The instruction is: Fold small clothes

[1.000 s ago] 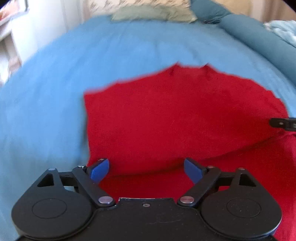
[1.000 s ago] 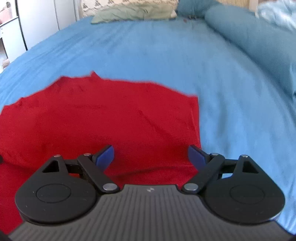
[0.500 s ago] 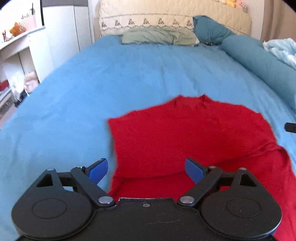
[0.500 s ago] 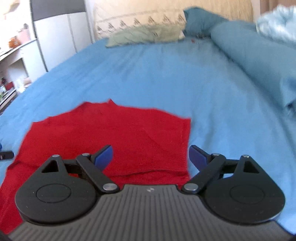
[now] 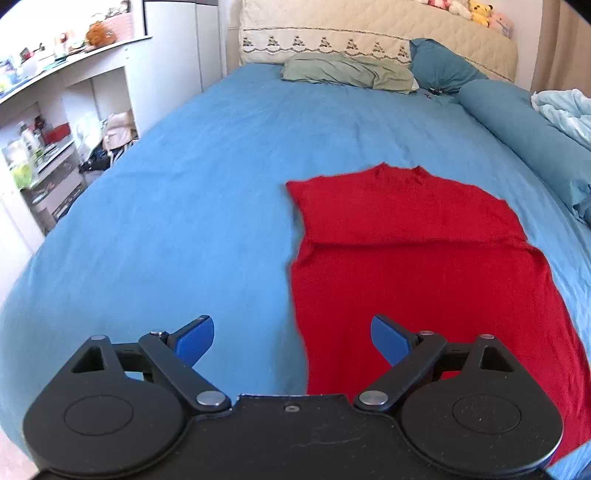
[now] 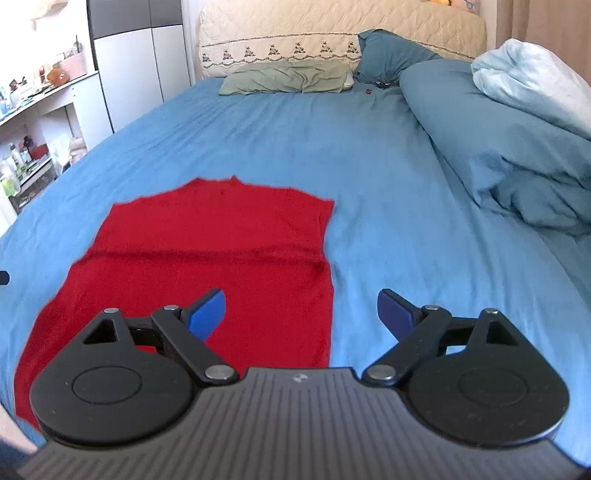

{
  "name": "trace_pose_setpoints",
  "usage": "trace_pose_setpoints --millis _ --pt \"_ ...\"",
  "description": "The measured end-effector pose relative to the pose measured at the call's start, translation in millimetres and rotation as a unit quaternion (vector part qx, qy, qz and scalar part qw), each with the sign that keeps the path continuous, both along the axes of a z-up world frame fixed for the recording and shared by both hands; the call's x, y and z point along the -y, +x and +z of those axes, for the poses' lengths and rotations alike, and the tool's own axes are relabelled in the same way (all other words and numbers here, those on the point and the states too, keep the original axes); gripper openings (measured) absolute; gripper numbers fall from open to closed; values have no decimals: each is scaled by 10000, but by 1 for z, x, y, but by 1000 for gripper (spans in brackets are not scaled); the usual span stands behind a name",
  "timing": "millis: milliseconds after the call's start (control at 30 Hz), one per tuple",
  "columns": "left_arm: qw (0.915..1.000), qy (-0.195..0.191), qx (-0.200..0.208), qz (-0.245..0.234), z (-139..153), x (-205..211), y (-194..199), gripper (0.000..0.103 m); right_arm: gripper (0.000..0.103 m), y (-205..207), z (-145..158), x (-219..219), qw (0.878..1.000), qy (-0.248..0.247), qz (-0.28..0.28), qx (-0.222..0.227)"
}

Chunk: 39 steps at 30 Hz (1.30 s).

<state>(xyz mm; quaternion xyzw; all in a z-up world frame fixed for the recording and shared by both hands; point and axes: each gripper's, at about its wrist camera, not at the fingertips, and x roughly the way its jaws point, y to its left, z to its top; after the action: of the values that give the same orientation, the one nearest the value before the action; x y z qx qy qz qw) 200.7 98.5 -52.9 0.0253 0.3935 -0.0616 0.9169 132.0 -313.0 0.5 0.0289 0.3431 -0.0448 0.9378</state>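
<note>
On the blue bedsheet (image 5: 207, 155), right of centre in the left wrist view, lies a red garment (image 5: 417, 280), spread flat. Its far part is folded over toward the camera, leaving a straight horizontal edge across the cloth in mid-frame. In the right wrist view the same garment (image 6: 207, 266) fills the lower left, with that fold line running across it.

The left gripper (image 5: 292, 338) sits at the bottom of its frame with jaws spread wide and nothing between them; its right blue finger is over the cloth's near left edge, its left one over bare sheet. The right gripper (image 6: 301, 314) is likewise spread and empty, straddling the garment's right edge.

At the top of both frames a green pillow (image 5: 347, 72) rests against a cream quilted headboard (image 5: 373, 33). A rolled teal duvet (image 6: 491, 136) runs down the right side. Shelves (image 5: 55, 122) holding small items, too blurred to name, stand at the far left.
</note>
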Motion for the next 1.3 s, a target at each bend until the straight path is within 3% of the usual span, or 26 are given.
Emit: trace_pose_setpoints --millis 200,300,500,600,700,767,933,1200,1300 --pt "9999 78 69 -104 -21 -2 -51 95 103 -62 -37 -9 9999 -110 46 -60" --pt "9996 17 -89 -254 -32 -2 -77 95 103 -89 -50 -10 9998 104 -12 -150" --pt "9973 -369 -543 -326 -63 -6 -110 96 103 -129 -69 -14 9964 656 -58 -527" --pt "9962 -624 -551 -254 -73 -11 -114 95 103 -140 -85 -20 9946 725 -175 -728" --pt "9973 -469 -494 -273 -80 -7 -114 85 102 -148 -102 -26 9940 684 -265 -813" --pt "9967 -493 -574 -296 -84 -5 -113 72 99 -149 -112 -28 9930 734 -349 -855" --pt "9969 -489 -584 -184 -97 -4 -118 63 81 -146 -132 -34 9912 752 -500 -969" --pt "9970 -372 -643 -223 -114 -1 -121 46 61 -142 -147 -36 9911 718 -624 -936" --pt "9970 -369 -643 -223 -116 -1 -121 35 51 -141 -149 -36 9911 709 -649 -917"
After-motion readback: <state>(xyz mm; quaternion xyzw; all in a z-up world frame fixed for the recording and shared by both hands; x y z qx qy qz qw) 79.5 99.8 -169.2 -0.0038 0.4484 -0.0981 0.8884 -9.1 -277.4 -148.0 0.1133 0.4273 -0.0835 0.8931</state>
